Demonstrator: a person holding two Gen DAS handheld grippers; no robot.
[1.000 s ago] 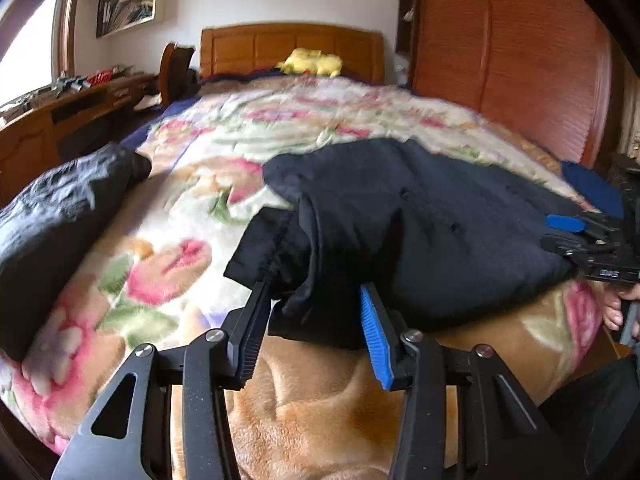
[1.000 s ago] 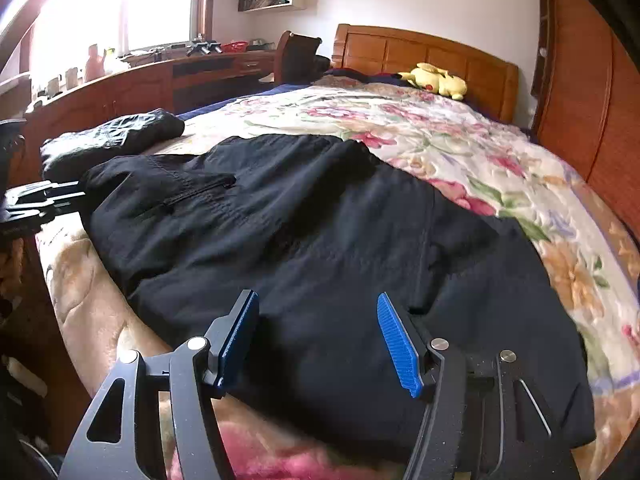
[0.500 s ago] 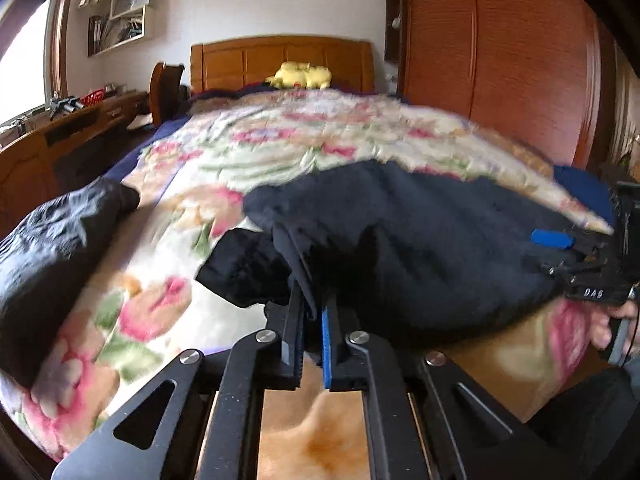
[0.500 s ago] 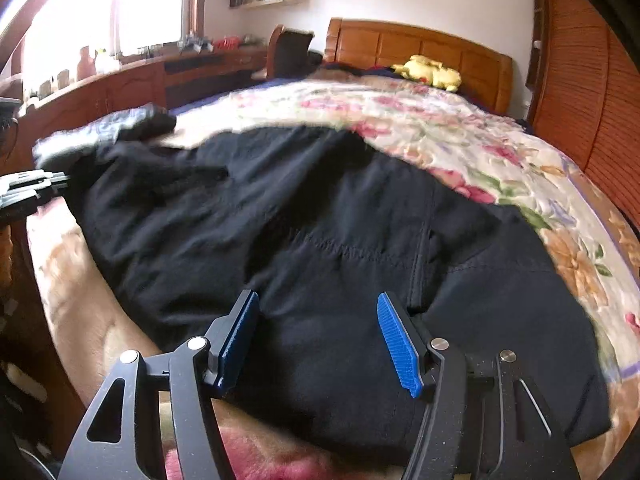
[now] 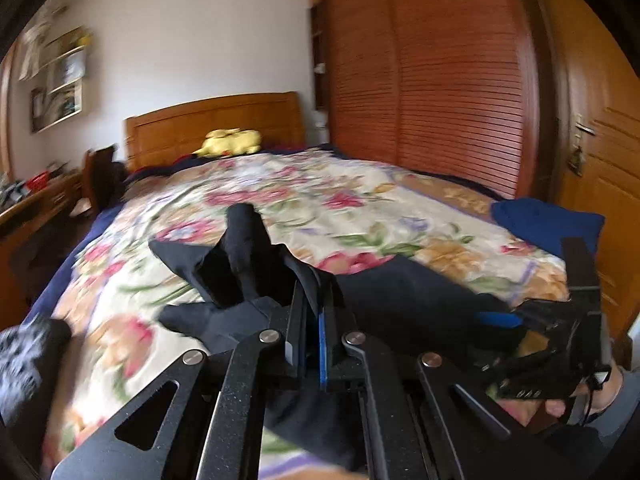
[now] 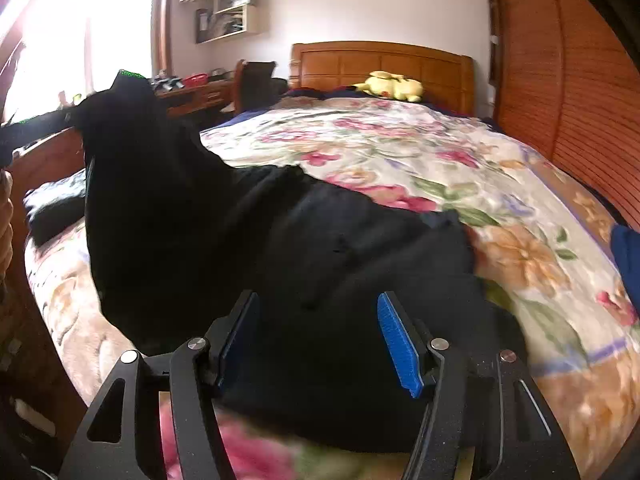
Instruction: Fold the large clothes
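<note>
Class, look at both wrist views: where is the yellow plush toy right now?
The yellow plush toy lies at the far end of the bed, against the wooden headboard, beyond the floral blanket; the left wrist view shows it there too.

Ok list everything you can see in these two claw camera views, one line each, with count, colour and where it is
black garment: one, black, spread over the near end of the bed, one end lifted
floral blanket: one, cream with pink and orange flowers, covering the bed
dark bundle: one, dark grey, near left edge of the bed
blue cloth: one, blue, right edge of the bed
plush toy: one, yellow, by the headboard
headboard: one, orange wood, far end
wardrobe: one, red-brown slatted doors, right wall
desk: one, wood, cluttered, under the window
wall shelf: one, pale, far wall
left claw: one, black with blue pad, shut on the black garment
right claw: one, same colours, open above the garment
</note>
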